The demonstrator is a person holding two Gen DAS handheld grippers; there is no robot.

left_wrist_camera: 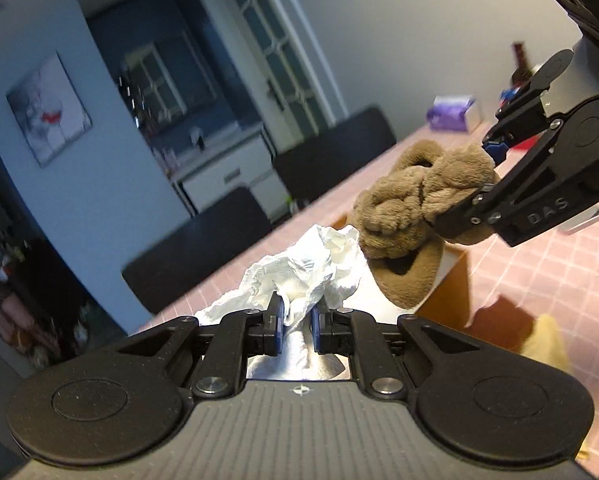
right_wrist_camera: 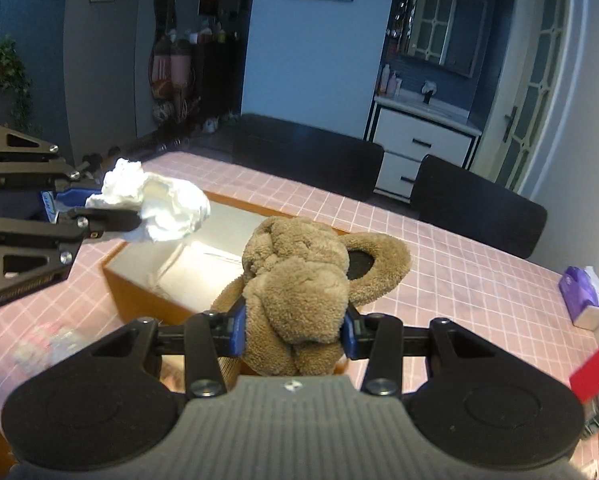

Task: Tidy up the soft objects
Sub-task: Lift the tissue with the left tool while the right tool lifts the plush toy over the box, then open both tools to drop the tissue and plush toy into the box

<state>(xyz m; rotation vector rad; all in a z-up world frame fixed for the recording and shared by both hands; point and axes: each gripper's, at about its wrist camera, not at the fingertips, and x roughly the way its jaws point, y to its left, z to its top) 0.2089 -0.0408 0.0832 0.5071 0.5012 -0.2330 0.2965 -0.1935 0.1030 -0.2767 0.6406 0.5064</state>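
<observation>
My left gripper (left_wrist_camera: pixel 297 324) is shut on a crumpled white tissue (left_wrist_camera: pixel 299 272) and holds it in the air; both also show at the left of the right wrist view, gripper (right_wrist_camera: pixel 99 204) and tissue (right_wrist_camera: pixel 155 208). My right gripper (right_wrist_camera: pixel 295 332) is shut on a brown plush toy (right_wrist_camera: pixel 299 276), held above an open orange-sided box (right_wrist_camera: pixel 139 296). In the left wrist view the plush (left_wrist_camera: pixel 411 216) hangs from the right gripper (left_wrist_camera: pixel 487 168) over the box (left_wrist_camera: pixel 455 280).
The pink checked table (right_wrist_camera: pixel 459 280) carries a purple tissue pack (right_wrist_camera: pixel 583 292), a red box (right_wrist_camera: pixel 595 368) at the right and a blurred clear wrapper (right_wrist_camera: pixel 47 344) at the left. Black chairs (right_wrist_camera: pixel 475 208) stand along the far edge. A yellow object (left_wrist_camera: pixel 547 344) lies beside the box.
</observation>
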